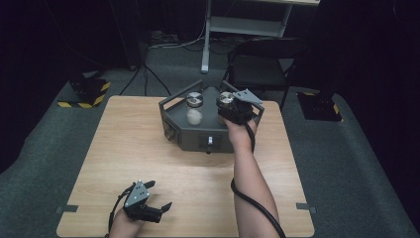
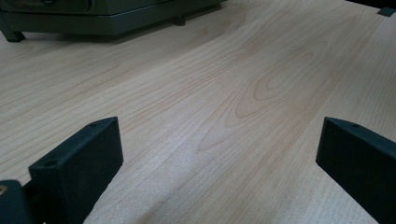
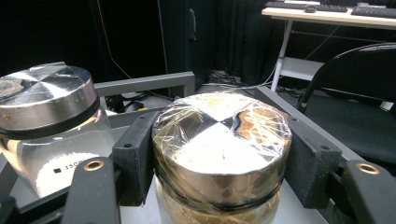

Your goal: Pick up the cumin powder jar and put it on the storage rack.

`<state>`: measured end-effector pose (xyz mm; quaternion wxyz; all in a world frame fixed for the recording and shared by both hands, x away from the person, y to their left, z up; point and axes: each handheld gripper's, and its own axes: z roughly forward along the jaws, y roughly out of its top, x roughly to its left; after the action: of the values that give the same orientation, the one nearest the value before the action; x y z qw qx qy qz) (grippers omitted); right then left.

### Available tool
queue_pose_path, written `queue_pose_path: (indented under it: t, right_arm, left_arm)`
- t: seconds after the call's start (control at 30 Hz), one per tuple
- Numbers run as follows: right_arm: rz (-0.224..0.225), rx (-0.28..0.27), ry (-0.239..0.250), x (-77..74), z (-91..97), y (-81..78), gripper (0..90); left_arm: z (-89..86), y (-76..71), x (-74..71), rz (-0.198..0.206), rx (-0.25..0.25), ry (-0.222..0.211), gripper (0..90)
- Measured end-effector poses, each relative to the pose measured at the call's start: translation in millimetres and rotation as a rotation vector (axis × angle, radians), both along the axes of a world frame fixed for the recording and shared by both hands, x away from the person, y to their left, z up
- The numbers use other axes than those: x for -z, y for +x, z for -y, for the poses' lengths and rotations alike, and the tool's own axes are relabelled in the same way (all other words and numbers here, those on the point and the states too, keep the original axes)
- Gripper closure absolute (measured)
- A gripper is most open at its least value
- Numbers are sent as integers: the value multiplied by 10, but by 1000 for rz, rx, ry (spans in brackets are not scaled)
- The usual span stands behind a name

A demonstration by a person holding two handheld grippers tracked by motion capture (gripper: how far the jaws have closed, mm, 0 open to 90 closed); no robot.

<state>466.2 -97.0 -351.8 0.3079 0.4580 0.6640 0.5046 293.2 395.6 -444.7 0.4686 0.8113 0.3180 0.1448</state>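
So the right gripper point(image 3: 219, 163) is clamped on a glass jar point(image 3: 219, 205), right around its shiny metal lid point(image 3: 219, 149), which looks wrapped in clear film. In the right gripper view the two black jaws sit flat against opposite sides of that lid, one on each side, and the jar fills the gap between them completely, so it's a proper grip, not just hovering around it. In the high view that same right gripper point(image 1: 236, 110) is over the far right part of the grey tray-like machine point(image 1: 190, 136) on the table point(image 1: 124, 158), with the person's forearm point(image 1: 250, 183) stretched out behind it and the cable trailing back along the arm. The held jar stands upright, and its contents look brownish through the glass, though I can't say what they are. Just beside the gripper, on its left, stands a second jar point(image 3: 51, 140) with a bare metal lid and something white in the bottom; it's near the left jaw but apart from it. In the high view that second jar point(image 1: 194, 109) sits in the middle of the machine. The left gripper point(image 1: 148, 206) is well apart from all this, down at the near edge of the table, resting low over the wood. In the left gripper view its jaws stand wide apart with bare tabletop point(image 2: 224, 93) between them, and the machine's base point(image 2: 93, 18) is far ahead of it.
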Motion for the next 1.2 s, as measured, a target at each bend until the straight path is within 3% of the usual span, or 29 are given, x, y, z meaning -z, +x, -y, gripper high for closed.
queue_pose_path:
  t: [0.3, 0.97, 1.2]
  right_arm:
    - [5, 3, 33, 58, 51, -25, 347]
    - [-20, -5, 38, 7, 74, 4, 339]
    - [-41, -11, 49, -51, 111, 22, 206]
  left_arm:
    - [5, -2, 2, 2, 0, 1, 7]
    - [8, -5, 2, 0, -1, 1, 8]
    - [10, -7, 0, 1, 0, 3, 8]
